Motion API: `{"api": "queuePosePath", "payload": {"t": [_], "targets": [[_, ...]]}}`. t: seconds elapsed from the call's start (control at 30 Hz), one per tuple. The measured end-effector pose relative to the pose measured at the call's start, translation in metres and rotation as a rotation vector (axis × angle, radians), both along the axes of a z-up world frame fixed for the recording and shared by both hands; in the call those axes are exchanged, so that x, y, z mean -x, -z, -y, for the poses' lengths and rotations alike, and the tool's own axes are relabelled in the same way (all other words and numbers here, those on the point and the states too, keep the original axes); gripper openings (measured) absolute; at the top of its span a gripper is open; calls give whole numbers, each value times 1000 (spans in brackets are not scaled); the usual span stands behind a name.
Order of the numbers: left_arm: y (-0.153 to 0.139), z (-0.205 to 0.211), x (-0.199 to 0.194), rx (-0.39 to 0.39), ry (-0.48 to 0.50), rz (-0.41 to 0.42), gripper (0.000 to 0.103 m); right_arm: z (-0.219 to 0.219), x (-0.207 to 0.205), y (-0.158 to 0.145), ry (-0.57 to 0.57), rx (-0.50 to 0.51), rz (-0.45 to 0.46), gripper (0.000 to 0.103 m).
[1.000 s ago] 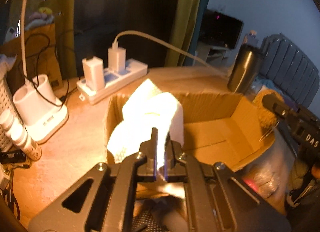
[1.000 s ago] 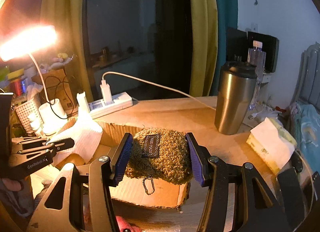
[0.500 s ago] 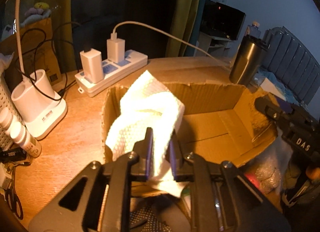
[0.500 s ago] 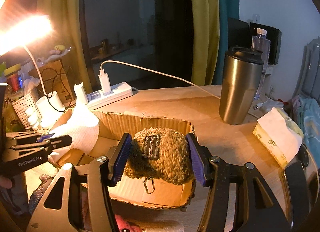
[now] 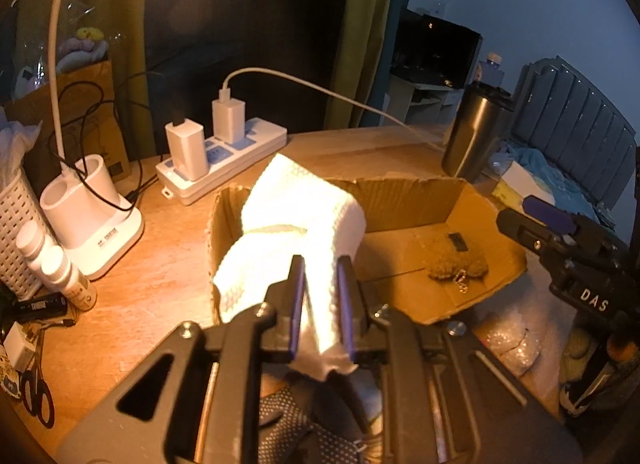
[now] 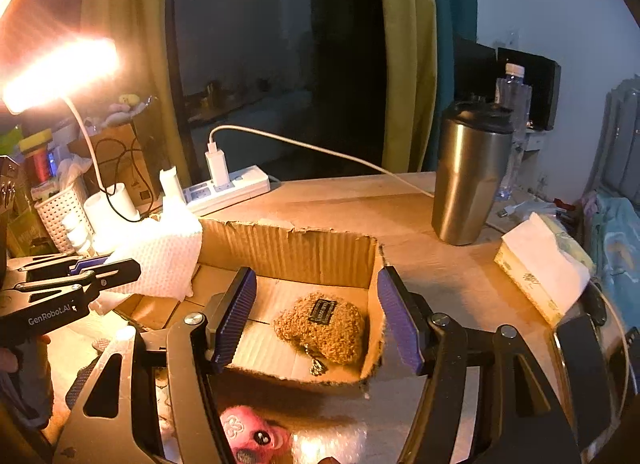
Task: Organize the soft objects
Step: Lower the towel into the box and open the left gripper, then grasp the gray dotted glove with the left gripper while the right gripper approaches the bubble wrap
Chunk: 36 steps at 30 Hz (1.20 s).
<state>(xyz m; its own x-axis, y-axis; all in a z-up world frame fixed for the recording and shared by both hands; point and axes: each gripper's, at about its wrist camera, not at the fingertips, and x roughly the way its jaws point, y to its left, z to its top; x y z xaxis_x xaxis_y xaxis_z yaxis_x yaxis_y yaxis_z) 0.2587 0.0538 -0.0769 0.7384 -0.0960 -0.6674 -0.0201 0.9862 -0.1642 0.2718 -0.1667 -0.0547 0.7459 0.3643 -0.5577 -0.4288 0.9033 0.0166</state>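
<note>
My left gripper [image 5: 320, 276] is shut on a white textured cloth [image 5: 296, 224] and holds it over the left end of an open cardboard box [image 5: 404, 194]. The cloth also shows in the right wrist view [image 6: 160, 252], with the left gripper [image 6: 120, 268] beside it. My right gripper [image 6: 316, 312] is open above the box [image 6: 288, 248]. A brown fuzzy pouch [image 6: 324, 326] with a dark label and a small chain lies loose on the box floor between the right fingers; it also shows in the left wrist view [image 5: 456, 260].
A steel tumbler [image 6: 468, 180] and a tissue box [image 6: 536, 268] stand right of the box. A power strip [image 5: 224, 160], white lamp base [image 5: 88, 216], basket and bottles are at the left. A pink plush toy [image 6: 252, 436] lies below the box.
My right gripper has opened and let the brown pouch drop into the box. My left gripper's jaws have spread slightly but still hold the cloth.
</note>
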Motion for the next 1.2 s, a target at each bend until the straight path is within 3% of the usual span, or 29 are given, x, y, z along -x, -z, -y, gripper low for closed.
{"api": "queuePosePath", "payload": {"t": [0.13, 0.2, 0.23, 0.27, 0.37, 0.87, 1.2], "targets": [[-7, 3, 9, -1, -3, 20, 23, 7, 9, -6, 6, -8, 9, 66], [-10, 5, 12, -3, -4, 28, 58, 9, 14, -9, 8, -11, 14, 66], [-11, 5, 14, -2, -4, 30, 84, 10, 16, -11, 8, -12, 18, 66], [-13, 4, 16, 10, -2, 35, 88, 11, 19, -12, 9, -12, 22, 66], [-18, 3, 24, 43, -6, 62, 88, 14, 25, -17, 14, -20, 34, 66], [-38, 9, 59, -31, -39, 132, 88, 28, 53, -33, 33, -32, 80, 67], [-46, 9, 90, -29, -42, 178, 88, 32, 76, -41, 37, -27, 104, 66]]}}
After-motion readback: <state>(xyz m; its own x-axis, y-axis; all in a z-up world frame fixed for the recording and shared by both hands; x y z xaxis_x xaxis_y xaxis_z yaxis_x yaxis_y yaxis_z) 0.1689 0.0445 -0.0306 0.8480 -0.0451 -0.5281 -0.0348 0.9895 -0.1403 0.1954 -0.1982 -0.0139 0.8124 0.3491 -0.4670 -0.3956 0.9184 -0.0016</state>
